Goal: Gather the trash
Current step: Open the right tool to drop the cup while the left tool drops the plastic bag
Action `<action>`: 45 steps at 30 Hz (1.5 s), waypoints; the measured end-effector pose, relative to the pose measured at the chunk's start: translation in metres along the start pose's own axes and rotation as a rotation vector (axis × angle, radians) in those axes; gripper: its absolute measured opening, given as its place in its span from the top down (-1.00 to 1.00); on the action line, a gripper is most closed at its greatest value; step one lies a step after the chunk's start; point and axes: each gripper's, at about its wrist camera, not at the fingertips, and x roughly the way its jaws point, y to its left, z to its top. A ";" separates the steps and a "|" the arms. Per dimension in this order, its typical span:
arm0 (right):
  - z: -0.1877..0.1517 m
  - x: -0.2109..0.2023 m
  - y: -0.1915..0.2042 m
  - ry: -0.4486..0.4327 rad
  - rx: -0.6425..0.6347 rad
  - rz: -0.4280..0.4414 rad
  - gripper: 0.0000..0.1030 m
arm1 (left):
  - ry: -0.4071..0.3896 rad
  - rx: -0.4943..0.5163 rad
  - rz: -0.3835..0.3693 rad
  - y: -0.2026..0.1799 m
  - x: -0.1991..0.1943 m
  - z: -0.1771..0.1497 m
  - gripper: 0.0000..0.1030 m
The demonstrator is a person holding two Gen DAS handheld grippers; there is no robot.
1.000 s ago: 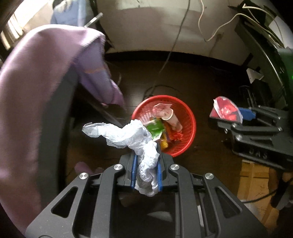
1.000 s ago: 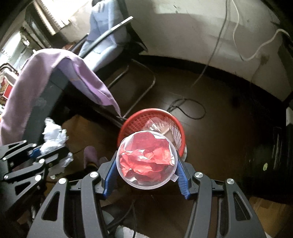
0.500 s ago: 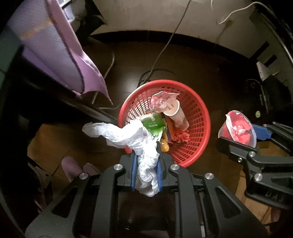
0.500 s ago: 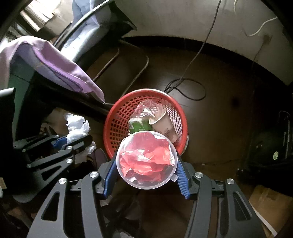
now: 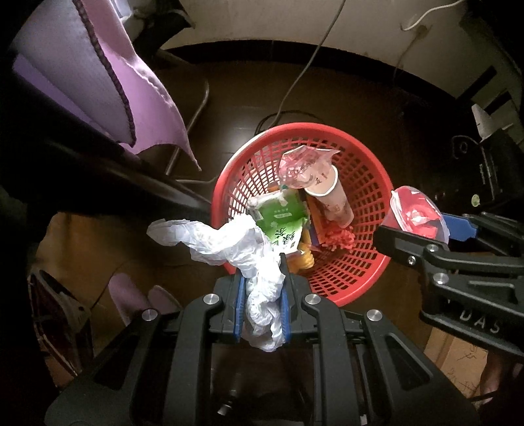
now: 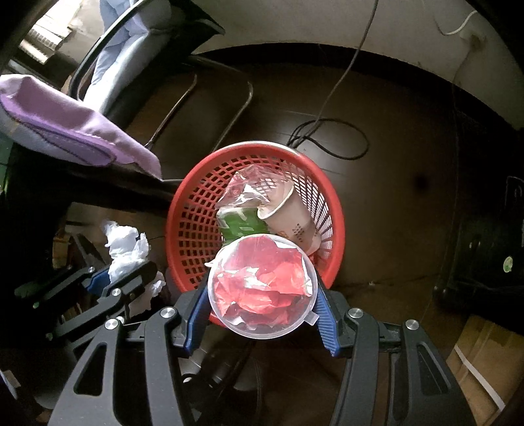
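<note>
- The crumpled white plastic bag (image 5: 252, 262) is clamped between the blue pads of the left gripper (image 5: 262, 288); its loose end billows out to the left and up, over the near-left rim of the basket, and a tail hangs down behind the pads.
- In the right wrist view the same bag (image 6: 126, 249) shows at the left, sticking up out of the left gripper (image 6: 121, 278), just beside the basket's left wall.
- The clear round plastic cup (image 6: 263, 286), stuffed with crumpled red wrapper, is gripped across its sides by the right gripper (image 6: 262, 295), its jaws closed onto the cup; its mouth faces the camera.
- From the left wrist view that cup (image 5: 417, 214) sits just outside the basket's right rim, held by the right gripper (image 5: 422, 229).
- The red mesh basket (image 5: 370, 183) stands on the dark wooden floor (image 5: 376, 108), directly below and ahead of both grippers.
- Inside it lie a green and white drink carton (image 5: 281, 222), a paper cup (image 5: 329, 193) on its side with its mouth toward the far rim, a crinkled clear wrapper (image 5: 301, 164) with red print over the cup's mouth, and some orange and red scraps near the bottom.
- A cable (image 6: 330, 137) loops on the floor behind the basket and runs up the pale wall (image 5: 262, 23).
- To the left, a purple cloth (image 5: 95, 75) is draped over a dark piece of furniture, and chair legs (image 6: 235, 111) of bent metal tube stand beyond it.
- Cardboard (image 5: 458, 354) shows at the lower right.
</note>
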 end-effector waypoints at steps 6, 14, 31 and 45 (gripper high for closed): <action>0.004 0.017 -0.003 0.010 0.029 -0.019 -0.09 | 0.010 -0.008 0.010 0.001 0.004 0.001 0.64; 0.008 0.034 0.000 0.020 0.011 -0.107 -0.09 | 0.030 0.002 0.027 -0.003 0.012 -0.001 0.61; 0.014 0.040 0.000 0.036 0.007 -0.107 -0.10 | 0.050 0.005 0.048 -0.004 0.018 0.000 0.58; 0.013 0.036 -0.003 0.010 0.019 -0.111 -0.44 | 0.028 -0.033 -0.019 0.002 0.012 0.003 -0.39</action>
